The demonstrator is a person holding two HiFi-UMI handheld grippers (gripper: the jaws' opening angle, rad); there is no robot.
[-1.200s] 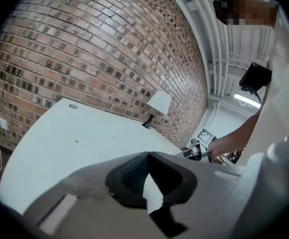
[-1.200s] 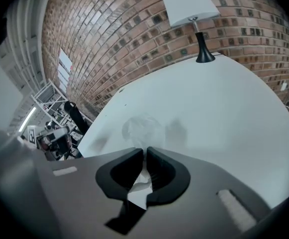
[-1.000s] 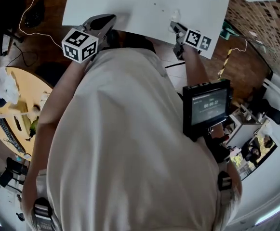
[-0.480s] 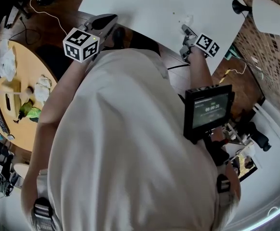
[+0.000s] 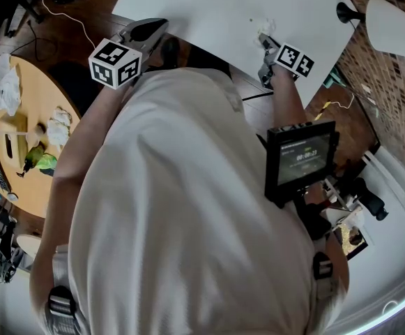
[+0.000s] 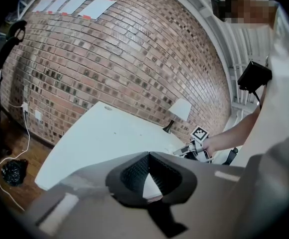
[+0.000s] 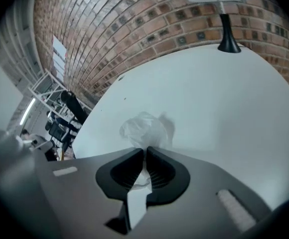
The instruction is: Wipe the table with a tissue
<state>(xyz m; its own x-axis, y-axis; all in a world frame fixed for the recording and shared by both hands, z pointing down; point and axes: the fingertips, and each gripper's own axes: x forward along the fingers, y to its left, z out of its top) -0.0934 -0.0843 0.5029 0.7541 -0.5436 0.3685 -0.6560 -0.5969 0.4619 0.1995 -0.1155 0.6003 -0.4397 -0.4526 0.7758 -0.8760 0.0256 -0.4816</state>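
Slid across the table point(image 5: 209, 12) since a second ago: my right gripper point(image 5: 262, 39), clenched on the crumpled tissue point(image 7: 145, 128), a pinch only its own view reveals. Closed empty, my left gripper point(image 5: 162, 26) hangs at the near edge. Bare top runs ahead to the lamp point(image 7: 229, 46).

My right gripper point(image 7: 145, 152) tilts steeply down, jaws pinched on a tissue point(image 7: 144, 128) that bunches just ahead of the tips. My left gripper point(image 6: 148, 155) points shallower, jaws together.
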